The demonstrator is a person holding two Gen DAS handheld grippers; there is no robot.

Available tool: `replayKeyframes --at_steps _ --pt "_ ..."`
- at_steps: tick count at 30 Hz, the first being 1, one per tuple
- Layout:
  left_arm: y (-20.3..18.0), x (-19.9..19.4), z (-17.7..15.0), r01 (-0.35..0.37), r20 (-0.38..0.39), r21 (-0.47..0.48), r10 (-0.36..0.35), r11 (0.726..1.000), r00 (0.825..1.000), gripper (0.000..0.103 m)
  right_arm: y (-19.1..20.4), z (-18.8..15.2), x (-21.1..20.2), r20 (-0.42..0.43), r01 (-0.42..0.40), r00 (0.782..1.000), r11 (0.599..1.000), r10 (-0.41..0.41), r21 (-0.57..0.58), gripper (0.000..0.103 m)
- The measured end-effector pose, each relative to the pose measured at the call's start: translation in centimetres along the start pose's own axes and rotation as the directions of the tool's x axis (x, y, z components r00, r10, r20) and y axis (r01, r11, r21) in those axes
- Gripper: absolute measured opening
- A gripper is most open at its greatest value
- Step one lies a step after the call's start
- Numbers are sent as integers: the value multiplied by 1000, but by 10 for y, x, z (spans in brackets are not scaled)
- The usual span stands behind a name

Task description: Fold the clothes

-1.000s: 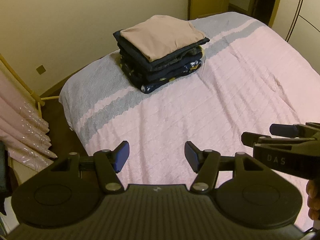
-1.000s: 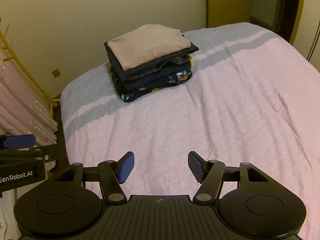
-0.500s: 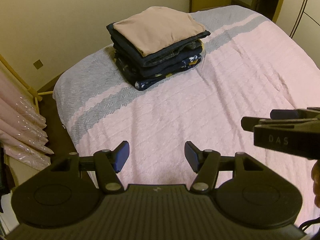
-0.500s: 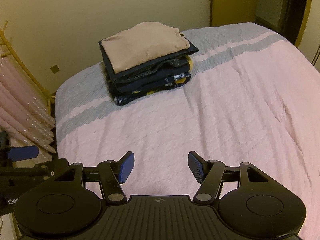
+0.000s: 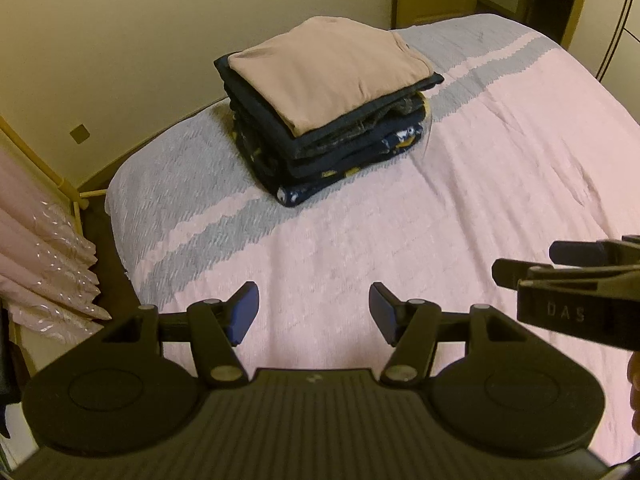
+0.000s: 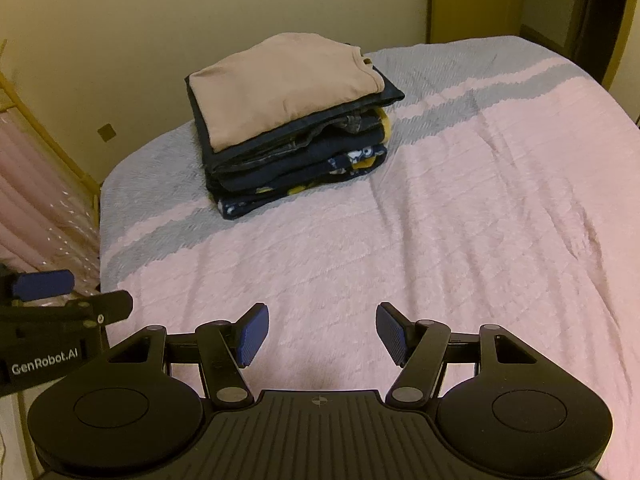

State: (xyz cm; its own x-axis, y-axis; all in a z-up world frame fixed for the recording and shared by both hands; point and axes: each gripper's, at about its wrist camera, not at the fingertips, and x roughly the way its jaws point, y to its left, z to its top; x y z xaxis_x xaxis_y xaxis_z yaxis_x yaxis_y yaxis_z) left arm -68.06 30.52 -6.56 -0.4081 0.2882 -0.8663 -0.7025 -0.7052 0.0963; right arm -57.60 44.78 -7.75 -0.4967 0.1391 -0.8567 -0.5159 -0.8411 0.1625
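Clothes [image 5: 328, 108] sit stacked near the bed's [image 5: 480, 184] far left corner; we hold our left gripper [image 5: 314, 312] and right gripper [image 6: 322, 334] wide open, empty.

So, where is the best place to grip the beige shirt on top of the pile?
Probably the beige shirt by its near folded edge, coming from the front, low over the blanket. That edge overhangs toward the cameras on the dark clothes, so one finger could slip under it.
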Motion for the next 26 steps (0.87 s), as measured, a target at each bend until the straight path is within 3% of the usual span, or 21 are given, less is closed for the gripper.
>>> replayKeyframes --at_steps 15,26 --pt "5 22 17 -8 -9 -9 8 1000 1000 57 0 32 22 4 4 1000 1000 -4 4 63" --pt "24 8 17 -9 50 -19 10 1000 999 58 26 34 10 21 12 1000 1000 -12 -3 63"
